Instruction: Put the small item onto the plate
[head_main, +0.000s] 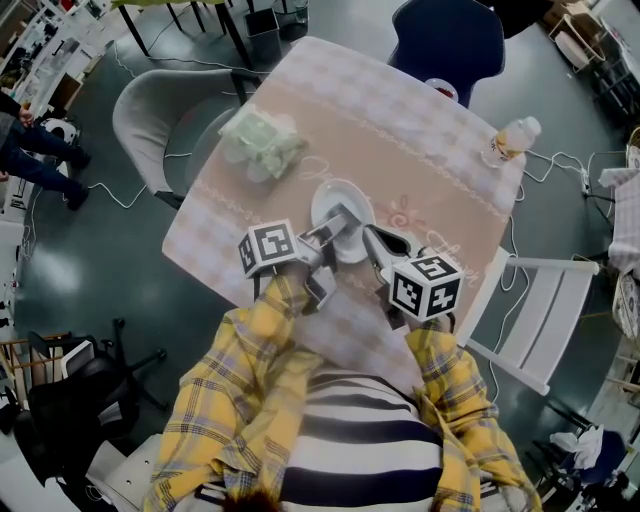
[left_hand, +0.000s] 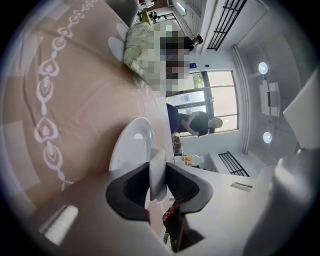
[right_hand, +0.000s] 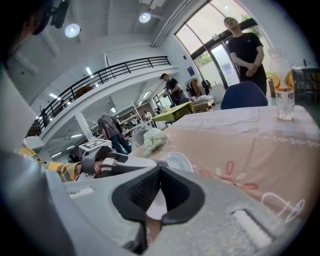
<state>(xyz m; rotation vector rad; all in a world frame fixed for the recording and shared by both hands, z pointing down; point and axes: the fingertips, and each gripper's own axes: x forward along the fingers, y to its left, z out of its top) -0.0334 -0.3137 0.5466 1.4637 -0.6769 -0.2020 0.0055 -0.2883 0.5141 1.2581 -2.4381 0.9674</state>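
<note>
A small flat white item (left_hand: 157, 172) stands pinched between the dark pads of my left gripper (left_hand: 159, 186), which is shut on it. Just beyond the jaws lies the white plate (left_hand: 129, 146), tilted in this view. From the head view the left gripper (head_main: 338, 220) reaches over the near part of the plate (head_main: 345, 198), and my right gripper (head_main: 373, 238) sits close beside it on the right. In the right gripper view its own jaws (right_hand: 159, 175) are shut with nothing seen between the pads; the plate (right_hand: 178, 161) lies ahead of them.
A crumpled green bag (head_main: 262, 142) lies at the table's far left and a bottle (head_main: 512, 138) stands at the far right corner. Chairs surround the table: grey (head_main: 150, 110), blue (head_main: 445, 40), white (head_main: 545, 300). People stand in the background.
</note>
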